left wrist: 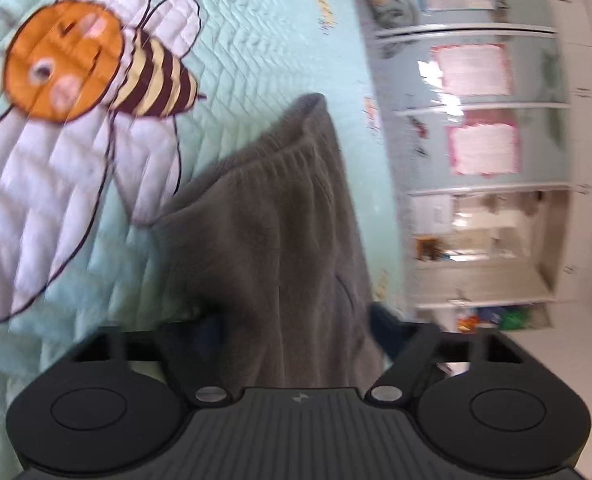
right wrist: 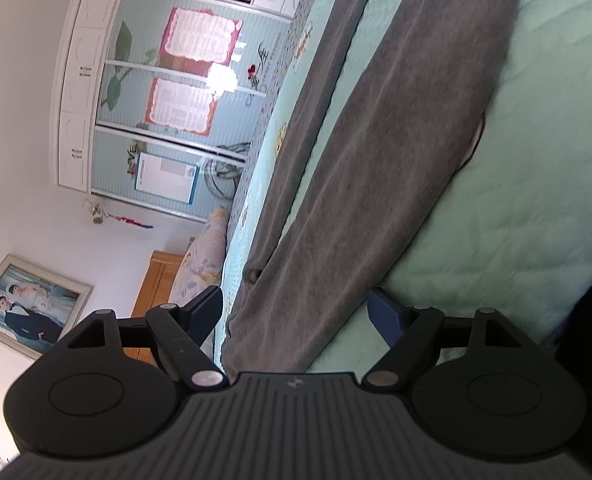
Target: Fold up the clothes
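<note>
Grey trousers [left wrist: 272,216] lie on a mint quilted bedspread [left wrist: 256,40]. In the left wrist view their gathered elastic waistband [left wrist: 296,148] points away, and the cloth runs back between the blue fingers [left wrist: 388,320] of my left gripper [left wrist: 298,320], whose jaws stand wide apart. In the right wrist view the two long legs [right wrist: 396,140] stretch away along the bed. The nearer leg's end lies between the fingers [right wrist: 206,308] of my right gripper [right wrist: 296,304], which is also open. The view is blurred around the left gripper.
A large bee appliqué [left wrist: 96,68] covers the bedspread to the left. The bed edge [right wrist: 248,184] drops off beside a wardrobe with sliding doors and posters [right wrist: 184,80]. A pillow [right wrist: 200,256], a wooden headboard [right wrist: 156,284] and a framed photo [right wrist: 28,308] stand at the bed's end.
</note>
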A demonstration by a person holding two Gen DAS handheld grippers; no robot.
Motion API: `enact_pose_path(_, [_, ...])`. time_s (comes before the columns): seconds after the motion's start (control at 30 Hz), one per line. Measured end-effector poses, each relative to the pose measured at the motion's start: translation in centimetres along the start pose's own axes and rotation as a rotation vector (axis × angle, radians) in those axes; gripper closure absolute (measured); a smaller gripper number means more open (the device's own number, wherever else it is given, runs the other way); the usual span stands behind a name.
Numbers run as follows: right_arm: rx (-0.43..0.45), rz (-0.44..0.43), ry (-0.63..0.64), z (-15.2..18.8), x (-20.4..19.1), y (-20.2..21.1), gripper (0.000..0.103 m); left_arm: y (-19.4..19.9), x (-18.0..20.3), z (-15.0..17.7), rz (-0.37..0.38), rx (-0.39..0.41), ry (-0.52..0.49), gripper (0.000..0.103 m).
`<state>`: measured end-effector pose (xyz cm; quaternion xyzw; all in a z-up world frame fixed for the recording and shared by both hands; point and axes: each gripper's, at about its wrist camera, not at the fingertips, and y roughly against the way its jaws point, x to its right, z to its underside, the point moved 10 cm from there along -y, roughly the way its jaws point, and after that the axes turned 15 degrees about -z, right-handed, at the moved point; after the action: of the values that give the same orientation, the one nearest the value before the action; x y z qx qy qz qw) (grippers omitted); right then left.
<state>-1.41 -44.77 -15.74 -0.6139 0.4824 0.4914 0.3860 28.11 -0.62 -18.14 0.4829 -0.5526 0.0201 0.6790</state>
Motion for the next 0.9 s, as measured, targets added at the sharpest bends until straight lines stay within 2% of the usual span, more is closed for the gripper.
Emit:
enact_pose_path(0.03, [0.008, 0.002, 0.000, -0.3, 0.1, 0.3, 0.023, -0.1, -0.6, 0.1, -0.001, -0.002, -0.006, 0.080])
enact_pose_path(0.07, [0.014, 0.005, -0.001, -0.6, 0.3, 0.4, 0.023, -0.2, -1.3, 0.2, -0.001, -0.003, -0.012, 0.087])
enact_pose_path(0.13, [0.024, 0.011, 0.002, -0.9, 0.3, 0.7, 0.023, -0.4, -2.0, 0.2, 0.009, 0.000, -0.020, 0.094])
enact_pose_path(0.2, [0.034, 0.016, 0.005, -1.3, 0.3, 0.9, 0.023, -0.5, -2.1, 0.0, 0.033, 0.012, -0.025, 0.094])
enact_pose_path(0.47, [0.107, 0.058, 0.023, -3.2, 0.6, 3.3, 0.023, 0.9, 0.1, 0.1, 0.000, 0.147, -0.162, 0.096])
enact_pose_path(0.73, [0.287, 0.135, 0.015, -6.8, 2.4, 9.0, 0.022, 3.6, -2.3, 0.9, -0.011, 0.133, -0.103, 0.096])
enact_pose_path(0.9, [0.383, 0.174, 0.039, -9.9, 3.7, 11.0, 0.018, 3.8, -2.3, 0.8, -0.013, 0.137, -0.109, 0.096])
